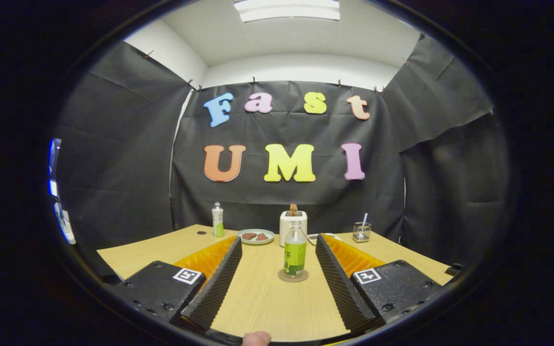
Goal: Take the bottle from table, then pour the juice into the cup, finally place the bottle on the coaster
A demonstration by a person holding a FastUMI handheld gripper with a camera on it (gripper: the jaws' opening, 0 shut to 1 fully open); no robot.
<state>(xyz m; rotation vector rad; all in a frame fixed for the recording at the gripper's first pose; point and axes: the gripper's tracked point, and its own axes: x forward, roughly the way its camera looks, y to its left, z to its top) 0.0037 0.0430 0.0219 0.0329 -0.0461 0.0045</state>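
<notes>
- Green label, clear glass or plastic above it: the bottle [295,252] stands upright on the round coaster [293,276], ahead of my fingertips and in line with the gap between my two fingers.
- My claw [278,245] is spread wide, both fingers well apart from the bottle, gripping nothing at all.
- The bottle on the coaster is how the task is meant to end, so I judge the placing done and my part close to over.
- What I cannot tell: whether juice went into any cup. The upper part of the bottle looks see-through, yet the level inside is too small to read.
- Beyond the bottle, a white toaster [293,226] with a slice poking up sits right behind it.
- Beside the toaster, a pale plate [256,236] carries two dark pieces, and further along stands a second bottle [217,219], white with a green band.
- On the other side, a small wire holder [361,231] with a stick in it; whether that is the cup, I can't say.
- Everything rests on the light wooden table [267,298], and a fingertip [256,338] pokes in just behind my fingers.
</notes>
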